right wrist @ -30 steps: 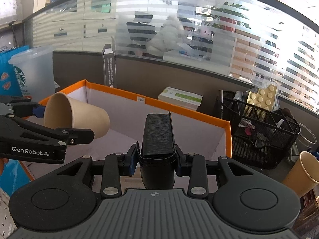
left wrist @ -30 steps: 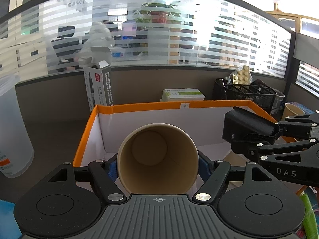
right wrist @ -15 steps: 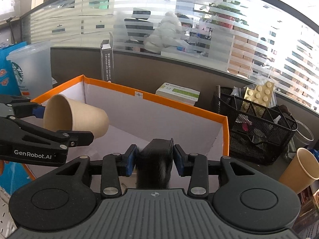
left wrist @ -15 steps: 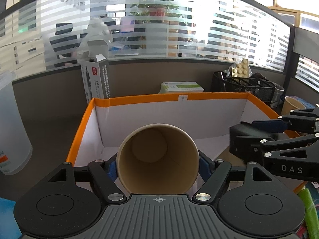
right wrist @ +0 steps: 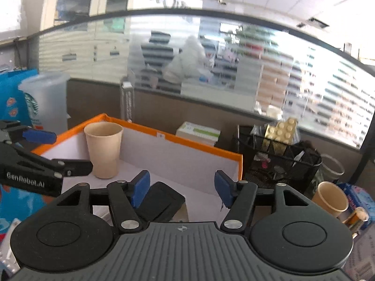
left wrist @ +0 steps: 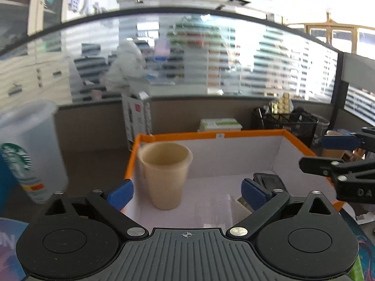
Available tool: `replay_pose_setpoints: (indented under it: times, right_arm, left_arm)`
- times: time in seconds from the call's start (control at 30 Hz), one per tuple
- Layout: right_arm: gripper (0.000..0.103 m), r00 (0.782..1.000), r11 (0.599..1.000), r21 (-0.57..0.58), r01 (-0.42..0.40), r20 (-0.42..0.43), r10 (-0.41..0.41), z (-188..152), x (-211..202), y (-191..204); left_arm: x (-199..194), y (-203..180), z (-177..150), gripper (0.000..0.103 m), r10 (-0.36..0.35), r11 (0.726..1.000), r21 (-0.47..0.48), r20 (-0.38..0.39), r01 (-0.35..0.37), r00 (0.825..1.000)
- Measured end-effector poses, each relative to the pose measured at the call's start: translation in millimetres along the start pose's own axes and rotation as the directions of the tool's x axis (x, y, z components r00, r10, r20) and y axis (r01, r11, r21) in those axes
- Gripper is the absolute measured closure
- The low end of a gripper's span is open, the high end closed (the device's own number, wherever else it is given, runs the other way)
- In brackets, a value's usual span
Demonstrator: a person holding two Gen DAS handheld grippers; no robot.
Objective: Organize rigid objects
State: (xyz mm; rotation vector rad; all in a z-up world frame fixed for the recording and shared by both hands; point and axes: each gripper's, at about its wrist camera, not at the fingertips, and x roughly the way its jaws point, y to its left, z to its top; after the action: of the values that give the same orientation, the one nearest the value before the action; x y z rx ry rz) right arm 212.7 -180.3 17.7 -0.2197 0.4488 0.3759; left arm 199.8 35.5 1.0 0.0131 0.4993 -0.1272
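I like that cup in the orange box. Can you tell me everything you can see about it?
The paper cup is plain beige, like thin cardboard, with a rolled rim and a body that narrows toward the bottom. It stands upright, mouth up, and looks empty. It sits on the white floor of the orange-edged box, in the corner near the Starbucks tumbler. Nothing grips it: the left claw is open in front of it. A flat black case lies apart from it.

Both wrist views close above orange-rimmed box (left wrist: pixel 211 136), facing partition
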Motion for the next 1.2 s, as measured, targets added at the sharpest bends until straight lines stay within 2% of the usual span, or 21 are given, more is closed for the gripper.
replay_pose_setpoints:
  times: [0.1, 0.2, 0.3, 0.37, 0.47, 0.53, 0.6, 0.67, 0.73, 0.8, 0.87, 1.0, 1.2]
  right_arm:
    - [0.043, 0.998, 0.999, -0.034, -0.029, 0.053, 0.031, -5, -30, 15]
    - [0.043, 0.992, 0.992, -0.057, -0.109, 0.063, 0.112, -18, -49, 35]
    - [0.045, 0.978, 0.976, -0.068, -0.209, 0.008, 0.21, -43, -50, 61]
    - [0.046, 0.971, 0.968, -0.076, -0.238, -0.043, 0.235, -57, -40, 77]
    - [0.054, 0.955, 0.958, -0.057, -0.282, -0.115, 0.275, -73, -18, 94]
    - [0.06, 0.954, 0.959, -0.044, -0.28, -0.129, 0.272, -76, -5, 99]
    - [0.061, 0.952, 0.96, -0.026, -0.28, -0.139, 0.274, -78, 3, 98]
    - [0.068, 0.942, 0.953, 0.009, -0.302, -0.152, 0.299, -79, 11, 95]
    - [0.082, 0.929, 0.944, 0.048, -0.327, -0.169, 0.33, -81, 19, 91]
    - [0.083, 0.93, 0.946, 0.039, -0.321, -0.178, 0.323, -84, 20, 92]
    - [0.083, 0.939, 0.954, 0.014, -0.299, -0.173, 0.297, -87, 16, 92]
    - [0.083, 0.955, 0.965, 0.02, -0.262, -0.141, 0.262, -88, 3, 76]
    - [0.083, 0.969, 0.975, 0.053, -0.217, -0.108, 0.222, -92, -10, 53]
  left_arm:
    - [-24, 6, -7, 0.0, 0.028, 1.0, -0.008, 0.026, -0.027, 0.999]
    - [-41, 13, -23, 0.0, 0.042, 0.999, -0.024, 0.018, -0.042, 0.999]
    - [-49, 18, -45, 0.0, 0.056, 0.997, -0.046, -0.013, -0.057, 0.998]
    - [-50, 23, -58, 0.0, 0.061, 0.996, -0.066, -0.039, -0.063, 0.997]
    - [-53, 31, -75, 0.0, 0.058, 0.992, -0.104, -0.075, -0.065, 0.996]
    - [-57, 37, -83, 0.0, 0.063, 0.99, -0.118, -0.09, -0.073, 0.994]
    - [-61, 41, -90, 0.0, 0.071, 0.988, -0.13, -0.102, -0.084, 0.992]
    - [-67, 43, -97, 0.0, 0.063, 0.987, -0.137, -0.113, -0.079, 0.992]
    - [-69, 39, -101, 0.0, 0.051, 0.99, -0.126, -0.119, -0.066, 0.992]
    - [-69, 33, -105, 0.0, 0.05, 0.992, -0.108, -0.126, -0.064, 0.991]
    - [-68, 26, -111, 0.0, 0.051, 0.994, -0.087, -0.139, -0.063, 0.989]
    - [-68, 12, -118, 0.0, 0.096, 0.994, -0.042, -0.137, -0.103, 0.986]
    - [-66, -5, -122, 0.0, 0.139, 0.988, -0.052, -0.122, -0.146, 0.983]
